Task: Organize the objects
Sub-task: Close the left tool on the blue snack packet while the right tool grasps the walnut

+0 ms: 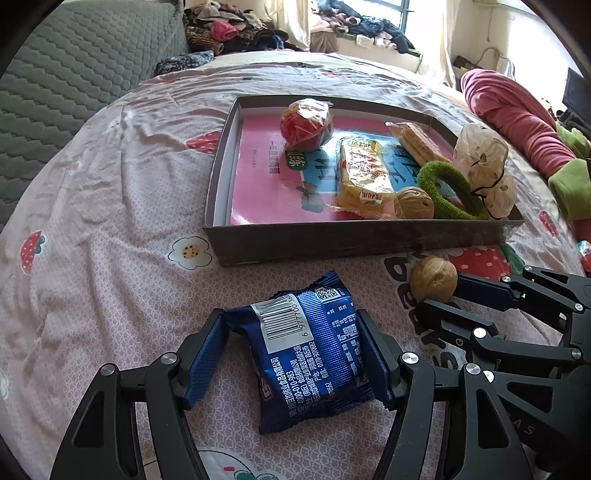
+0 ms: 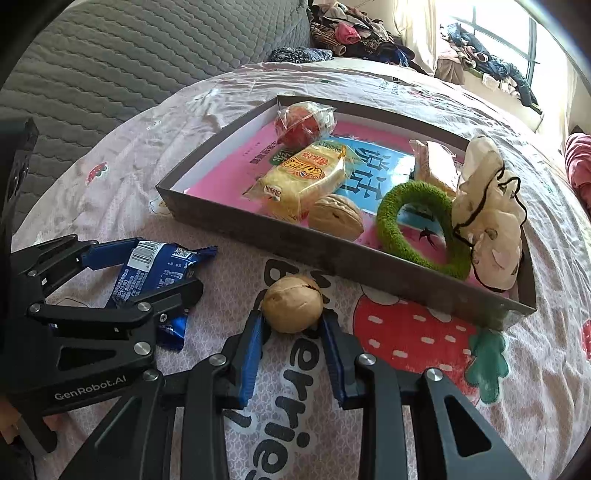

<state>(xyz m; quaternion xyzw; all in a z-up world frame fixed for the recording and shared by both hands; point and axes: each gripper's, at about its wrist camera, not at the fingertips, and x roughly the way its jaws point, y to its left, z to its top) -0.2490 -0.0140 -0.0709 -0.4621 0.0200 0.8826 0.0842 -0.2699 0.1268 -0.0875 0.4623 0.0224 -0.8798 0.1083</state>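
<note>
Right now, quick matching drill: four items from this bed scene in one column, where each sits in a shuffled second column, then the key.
1. blue foil snack packet
2. tan walnut outside the box
3. fuzzy green ring
4. red fruit in clear wrap

A. far corner inside the grey cardboard box
B. between the left claw fingers
C. near right inside the box
D. between the right claw fingertips

Pairs: 1-B, 2-D, 3-C, 4-A

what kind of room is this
Most likely a bedroom: the work surface is a bed with a strawberry-print sheet, a quilted grey headboard stands behind it, and loose clothes are piled near the window.
</note>
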